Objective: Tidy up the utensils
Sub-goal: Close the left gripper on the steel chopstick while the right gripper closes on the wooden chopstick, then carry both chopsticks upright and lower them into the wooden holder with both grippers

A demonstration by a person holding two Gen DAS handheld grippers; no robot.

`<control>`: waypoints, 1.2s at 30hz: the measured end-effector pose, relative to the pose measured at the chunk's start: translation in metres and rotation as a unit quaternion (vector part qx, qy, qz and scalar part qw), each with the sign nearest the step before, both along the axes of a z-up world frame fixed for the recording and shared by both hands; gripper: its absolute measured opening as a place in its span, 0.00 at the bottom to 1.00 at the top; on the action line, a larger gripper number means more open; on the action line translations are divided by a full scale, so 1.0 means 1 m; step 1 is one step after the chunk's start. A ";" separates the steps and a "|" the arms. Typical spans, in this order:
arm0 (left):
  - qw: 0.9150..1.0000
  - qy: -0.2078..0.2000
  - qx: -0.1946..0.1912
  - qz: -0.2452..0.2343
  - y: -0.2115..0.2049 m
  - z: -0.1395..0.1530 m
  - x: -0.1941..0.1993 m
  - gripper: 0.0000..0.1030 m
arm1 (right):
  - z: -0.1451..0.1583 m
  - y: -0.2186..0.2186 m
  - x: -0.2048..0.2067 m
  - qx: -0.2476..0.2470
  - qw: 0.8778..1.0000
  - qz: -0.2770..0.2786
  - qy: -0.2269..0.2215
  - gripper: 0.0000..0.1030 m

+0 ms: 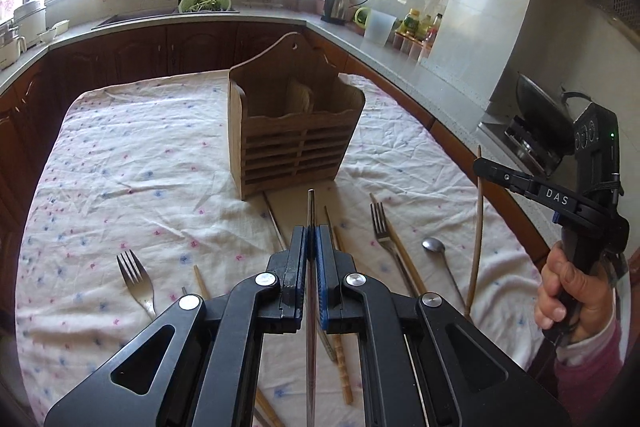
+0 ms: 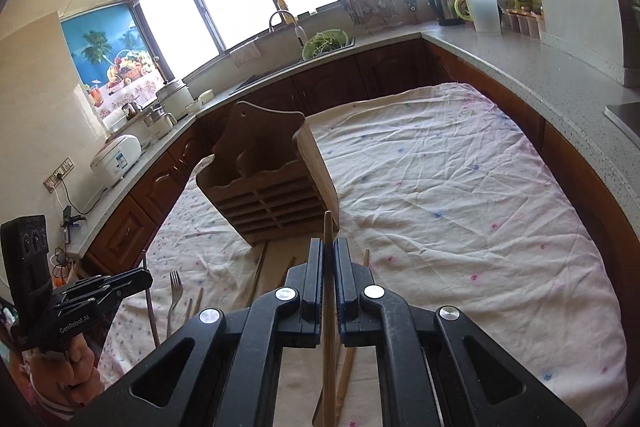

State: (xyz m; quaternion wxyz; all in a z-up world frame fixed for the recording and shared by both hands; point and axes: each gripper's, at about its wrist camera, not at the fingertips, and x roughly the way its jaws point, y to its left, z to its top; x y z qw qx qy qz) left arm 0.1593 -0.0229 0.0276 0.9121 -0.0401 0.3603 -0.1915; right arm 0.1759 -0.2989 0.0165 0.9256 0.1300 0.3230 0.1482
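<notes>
The left gripper [image 1: 311,239] is clamped tight on a slender grey metal chopstick [image 1: 311,211], whose tip projects ahead of the jaws toward the slatted wooden utensil caddy [image 1: 294,143]. The right gripper [image 2: 328,251] is likewise closed, pinching a long bamboo chopstick [image 2: 328,227] that stands nearly upright.

The caddy sits directly ahead of both grippers on the white floral tablecloth [image 1: 132,163], its two open compartments facing up. In judgement, each stick should be carried above the scalloped front rim, tipped vertical, and released only once its lower end is inside a compartment; the high back panel serves as a stop.

Below the left gripper lie two steel forks [image 1: 134,277], a steel spoon [image 1: 434,247] and further loose bamboo chopsticks [image 1: 344,367], all awaiting sorting. Open cloth lies to either side of the caddy. The two grippers are near each other, so one at a time appears prudent.
</notes>
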 end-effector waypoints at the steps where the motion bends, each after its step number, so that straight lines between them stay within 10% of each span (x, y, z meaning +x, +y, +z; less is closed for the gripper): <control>1: 1.000 -0.007 -0.004 0.001 0.002 0.005 -0.005 0.04 | 0.005 0.000 -0.004 0.000 1.000 0.001 -0.006 0.05; 36: 0.989 -0.128 -0.063 0.032 0.031 0.085 0.004 0.04 | 0.096 0.013 0.012 0.016 0.992 0.005 -0.126 0.05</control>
